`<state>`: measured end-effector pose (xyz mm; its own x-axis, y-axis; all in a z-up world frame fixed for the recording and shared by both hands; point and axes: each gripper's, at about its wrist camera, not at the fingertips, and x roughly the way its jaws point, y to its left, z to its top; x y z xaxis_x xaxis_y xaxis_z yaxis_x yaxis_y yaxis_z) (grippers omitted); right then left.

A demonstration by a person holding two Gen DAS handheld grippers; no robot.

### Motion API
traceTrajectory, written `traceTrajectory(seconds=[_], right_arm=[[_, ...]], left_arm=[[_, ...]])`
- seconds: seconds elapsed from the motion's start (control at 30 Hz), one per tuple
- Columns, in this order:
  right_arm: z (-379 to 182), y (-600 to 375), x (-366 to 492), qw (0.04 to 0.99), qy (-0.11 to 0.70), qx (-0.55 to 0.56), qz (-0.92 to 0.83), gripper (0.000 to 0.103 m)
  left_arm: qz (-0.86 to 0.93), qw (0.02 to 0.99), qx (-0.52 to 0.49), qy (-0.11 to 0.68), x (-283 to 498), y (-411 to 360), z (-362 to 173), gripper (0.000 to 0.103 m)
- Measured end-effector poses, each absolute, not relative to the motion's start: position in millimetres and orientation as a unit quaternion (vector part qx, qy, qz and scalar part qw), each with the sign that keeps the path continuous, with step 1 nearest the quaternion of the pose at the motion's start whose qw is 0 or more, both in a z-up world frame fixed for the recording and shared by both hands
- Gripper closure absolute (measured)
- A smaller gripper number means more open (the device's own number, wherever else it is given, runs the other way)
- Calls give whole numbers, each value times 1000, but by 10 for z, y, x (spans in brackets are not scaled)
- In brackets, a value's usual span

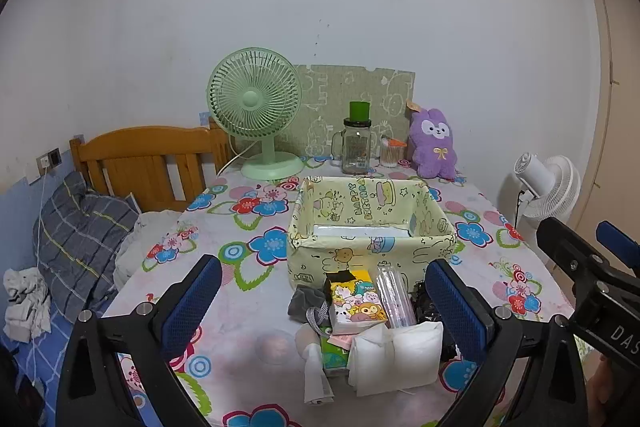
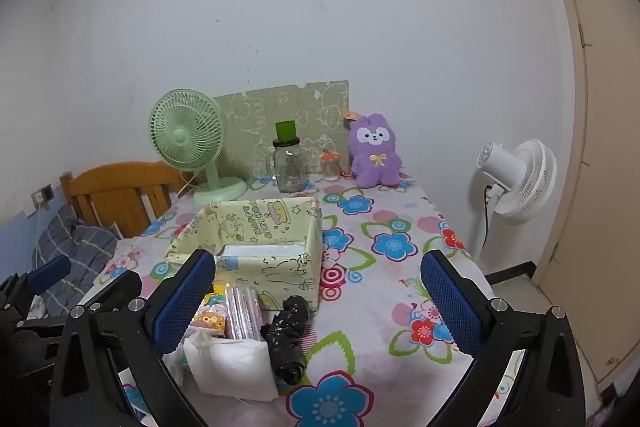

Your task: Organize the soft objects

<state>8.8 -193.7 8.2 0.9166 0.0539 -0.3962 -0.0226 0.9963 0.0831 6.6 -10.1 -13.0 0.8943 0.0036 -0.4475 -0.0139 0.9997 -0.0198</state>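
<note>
A pale yellow fabric bin [image 1: 360, 251] [image 2: 280, 267] stands mid-table. In front of it lies a pile: a white folded pad pack [image 1: 396, 355] [image 2: 232, 359], a cartoon tissue pack [image 1: 356, 303] [image 2: 208, 315], a clear striped tube pack [image 1: 394, 297] [image 2: 242, 311], a grey cloth [image 1: 306, 301], a black bag roll [image 2: 290, 335] and a green pack [image 1: 332, 357]. My left gripper [image 1: 324, 307] is open above the pile, empty. My right gripper [image 2: 320, 311] is open, empty, over the pile's right side. A purple plush [image 1: 434, 143] [image 2: 374, 151] sits at the back.
A green desk fan [image 1: 256, 111] [image 2: 188, 143], a glass jar with green lid [image 1: 356, 143] [image 2: 290, 159] and a small cotton-swab jar [image 1: 390, 151] [image 2: 331, 165] stand along the back. A bed with a wooden headboard [image 1: 144, 163] is left; a white floor fan [image 2: 520, 179] is right.
</note>
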Motion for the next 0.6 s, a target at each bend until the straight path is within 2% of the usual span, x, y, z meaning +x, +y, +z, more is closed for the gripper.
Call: traceTrajectory(seconds=[0.6], right_arm=[[82,-1967,75,978,202,39,17,0]], left_arm=[[4,973,-22,231,88,-65,-120,1]])
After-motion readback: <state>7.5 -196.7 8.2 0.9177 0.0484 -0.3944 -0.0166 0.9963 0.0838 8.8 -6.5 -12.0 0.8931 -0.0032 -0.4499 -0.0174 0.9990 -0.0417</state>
